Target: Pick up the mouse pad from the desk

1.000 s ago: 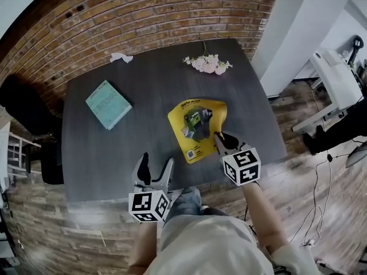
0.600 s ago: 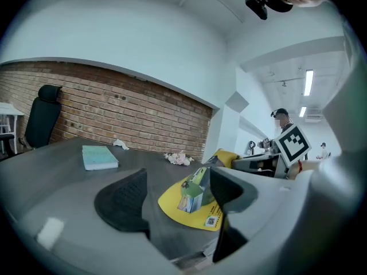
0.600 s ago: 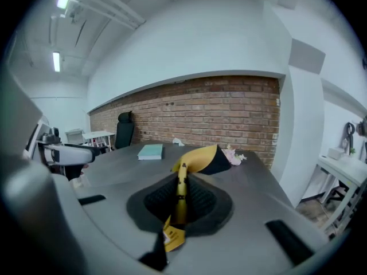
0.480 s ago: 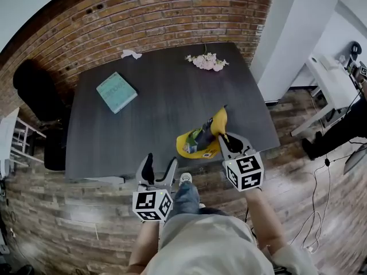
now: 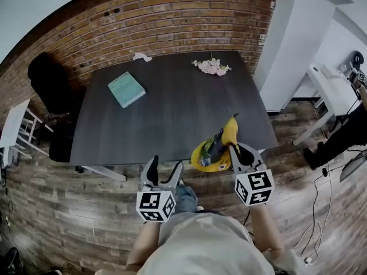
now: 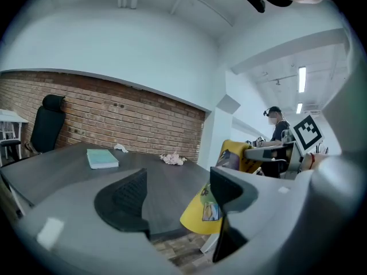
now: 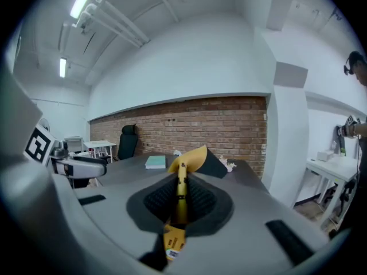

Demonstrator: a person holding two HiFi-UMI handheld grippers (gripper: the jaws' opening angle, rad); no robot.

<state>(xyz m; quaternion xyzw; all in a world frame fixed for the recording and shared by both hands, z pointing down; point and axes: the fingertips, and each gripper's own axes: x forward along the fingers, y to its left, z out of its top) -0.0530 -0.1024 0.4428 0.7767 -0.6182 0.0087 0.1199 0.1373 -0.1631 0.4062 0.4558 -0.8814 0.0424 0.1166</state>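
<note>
1. At the table's (image 5: 172, 119) left edge stands a black chair (image 5: 49, 82). A teal book (image 5: 127, 89) lies on the table's far left part.
2. Your left gripper (image 5: 163, 171) hangs just off the table's near edge. Its fingers (image 6: 123, 202) are spread apart with nothing between them. The mouse pad is to their right and apart from them.
3. The mouse pad (image 5: 221, 149) is lifted off the table top, at the table's near edge towards the right corner. It is bent, so both its yellow face and its dark underside show.
4. Your right gripper (image 5: 235, 149), just off that same near edge, has its fingers (image 7: 200, 202) closed on the pad. The pad stands on edge between them, runs past the fingertips and curls over at the top.
5. The pad's print is folded and too small to read. In the right gripper view its lower end is cut off behind the gripper body. Whether its low corner brushes the table's edge, you cannot tell.
</note>
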